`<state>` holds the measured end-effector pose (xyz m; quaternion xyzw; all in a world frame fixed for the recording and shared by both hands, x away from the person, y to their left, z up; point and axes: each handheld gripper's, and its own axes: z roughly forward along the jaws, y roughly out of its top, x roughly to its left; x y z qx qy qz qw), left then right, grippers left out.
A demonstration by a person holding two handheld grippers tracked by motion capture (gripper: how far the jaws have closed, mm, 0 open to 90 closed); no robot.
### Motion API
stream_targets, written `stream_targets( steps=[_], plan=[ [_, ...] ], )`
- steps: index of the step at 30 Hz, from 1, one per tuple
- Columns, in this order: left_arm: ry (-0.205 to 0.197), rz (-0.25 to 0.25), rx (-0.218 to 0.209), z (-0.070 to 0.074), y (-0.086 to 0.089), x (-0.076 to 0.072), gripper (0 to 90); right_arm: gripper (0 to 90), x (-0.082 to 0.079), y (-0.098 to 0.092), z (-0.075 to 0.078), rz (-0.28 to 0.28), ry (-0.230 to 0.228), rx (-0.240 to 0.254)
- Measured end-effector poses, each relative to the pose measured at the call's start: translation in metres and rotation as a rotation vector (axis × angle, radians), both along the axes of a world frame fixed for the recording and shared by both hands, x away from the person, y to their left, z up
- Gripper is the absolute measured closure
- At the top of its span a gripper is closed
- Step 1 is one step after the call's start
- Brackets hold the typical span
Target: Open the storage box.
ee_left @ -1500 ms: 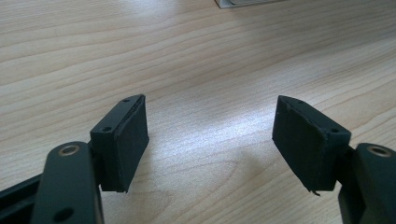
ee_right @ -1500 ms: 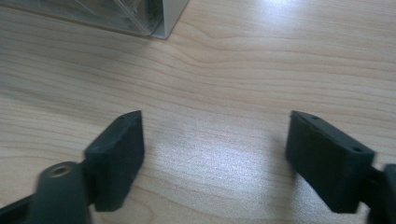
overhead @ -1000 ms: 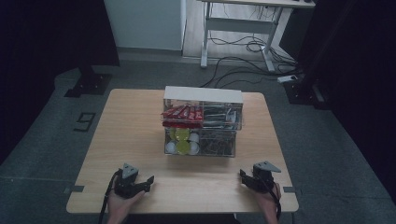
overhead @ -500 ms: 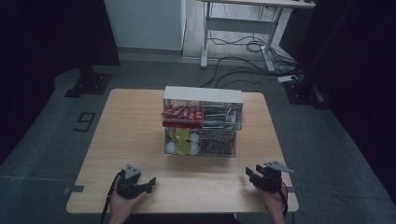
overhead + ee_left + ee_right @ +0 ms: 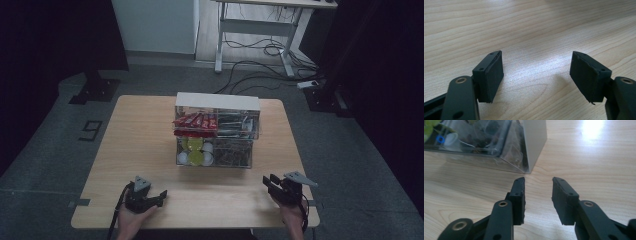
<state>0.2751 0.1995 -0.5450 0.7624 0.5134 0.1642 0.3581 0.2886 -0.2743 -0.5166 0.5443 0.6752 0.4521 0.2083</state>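
Observation:
A clear two-tier organizer box (image 5: pixel 217 129) stands mid-table, with red packets (image 5: pixel 196 121) on its upper level and yellow-green and white pieces (image 5: pixel 196 151) below. My left gripper (image 5: pixel 159 196) rests open near the front left edge, its jaws wide over bare wood (image 5: pixel 536 67). My right gripper (image 5: pixel 270 183) hovers at the front right; its jaws have just been closing and stand half apart with nothing between them (image 5: pixel 538 187). In the right gripper view the box's near corner (image 5: pixel 531 147) lies just beyond the jaw tips.
The wooden table (image 5: pixel 140 135) has bare room on both sides of the box and along the front. Beyond the table stand a white cabinet (image 5: pixel 155 25), a desk frame (image 5: pixel 255 30) and floor cables (image 5: pixel 250 65).
The right gripper has risen a little off the table and shifted slightly right, and its jaws have narrowed. The left gripper has stayed put.

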Motion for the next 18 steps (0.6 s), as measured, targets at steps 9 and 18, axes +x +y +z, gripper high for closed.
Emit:
stream_targets(
  steps=[9, 18],
  plan=[
    [0.0, 0.003, -0.001, 0.0, 0.002, 0.001, 27.4, 73.0, -0.004, 0.007, 0.011, 0.021, -0.035, 0.014],
    [-0.007, 0.01, 0.002, -0.001, 0.002, 0.001, 27.5, 86.5, -0.001, 0.024, 0.019, 0.074, -0.061, -0.001]
  ],
)
